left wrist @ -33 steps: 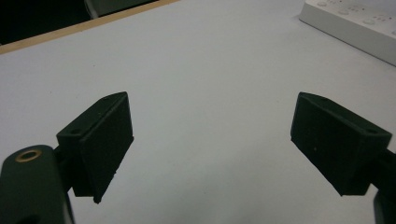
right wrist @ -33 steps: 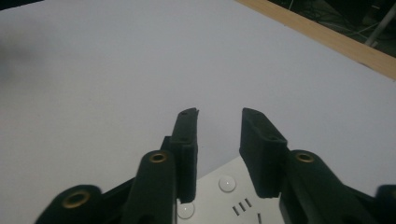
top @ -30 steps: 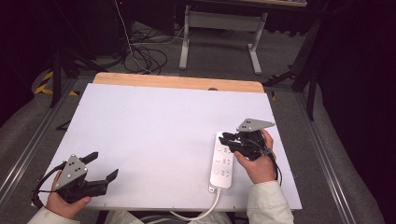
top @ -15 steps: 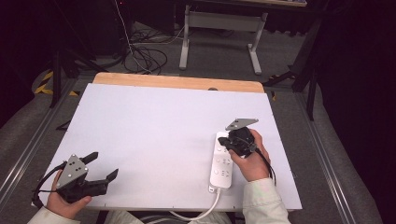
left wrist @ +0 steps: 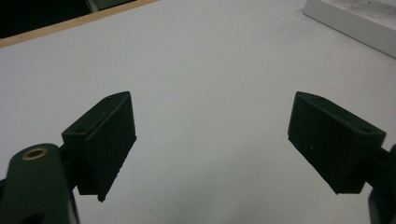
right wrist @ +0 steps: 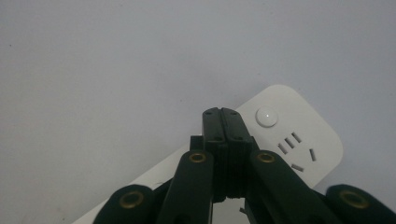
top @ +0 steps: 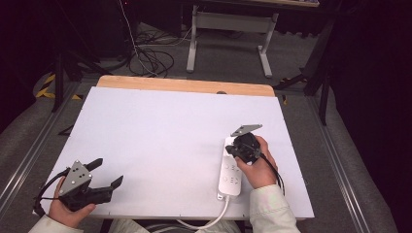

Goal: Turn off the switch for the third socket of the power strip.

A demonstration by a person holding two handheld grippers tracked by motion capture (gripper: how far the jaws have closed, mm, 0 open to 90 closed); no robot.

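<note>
The right gripper (right wrist: pixel 225 116), jaws pressed tight w/ nothing between, sits over the long white plastic power strip (top: pixel 232 167) at the table's near right edge, prob. about to push its round white button (right wrist: pixel 266 116); the left gripper (top: pixel 104 174) waits wide open & empty.

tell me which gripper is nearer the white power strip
Right. The right gripper, jaws shut, hovers directly over the power strip near its round button. The left gripper, jaws open, sits far across the table at the near left corner.
</note>
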